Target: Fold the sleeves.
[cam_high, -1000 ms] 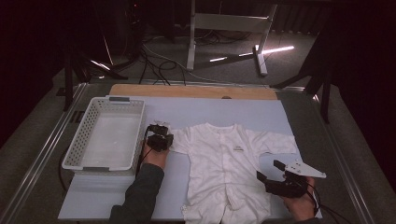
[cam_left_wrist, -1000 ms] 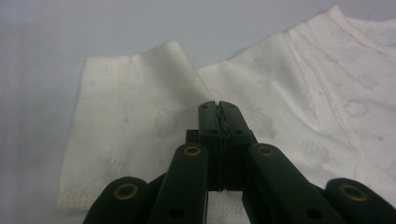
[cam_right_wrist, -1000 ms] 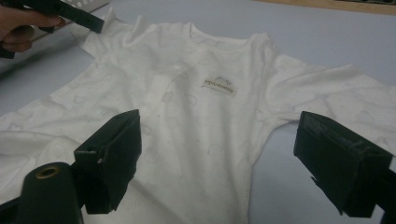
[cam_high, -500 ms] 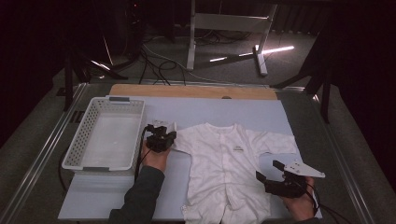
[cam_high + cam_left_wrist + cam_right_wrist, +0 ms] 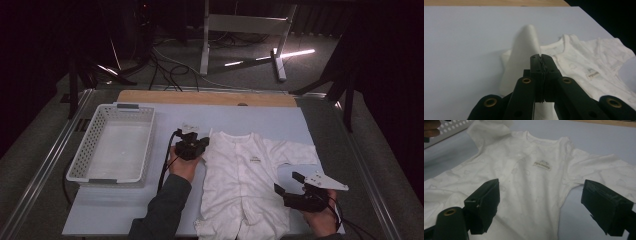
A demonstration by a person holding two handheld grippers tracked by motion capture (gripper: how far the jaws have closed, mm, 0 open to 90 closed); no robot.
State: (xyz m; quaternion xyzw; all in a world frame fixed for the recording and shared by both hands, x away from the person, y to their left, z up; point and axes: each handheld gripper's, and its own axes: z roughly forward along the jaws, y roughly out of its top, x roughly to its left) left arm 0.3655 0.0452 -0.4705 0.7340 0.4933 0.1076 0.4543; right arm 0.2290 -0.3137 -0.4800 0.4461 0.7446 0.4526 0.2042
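Baby romper (image 5: 245, 185): white, faint pale print scattered over fabric; small pale chest label (image 5: 542, 165) with dark lettering, too small to read.
Mat (image 5: 260, 120): pale bluish-white, plain.
Basket (image 5: 85, 155): white, walls patterned with rows of round holes.
Board edge (image 5: 200, 97) behind mat: light wood tone.
Left gripper (image 5: 190, 147), right gripper (image 5: 285, 182): black; brass-coloured rings on jaw arms; grey plate (image 5: 325, 181) atop right one.
Sleeve (image 5: 162, 212): dark grey-green.
Surroundings: dark.
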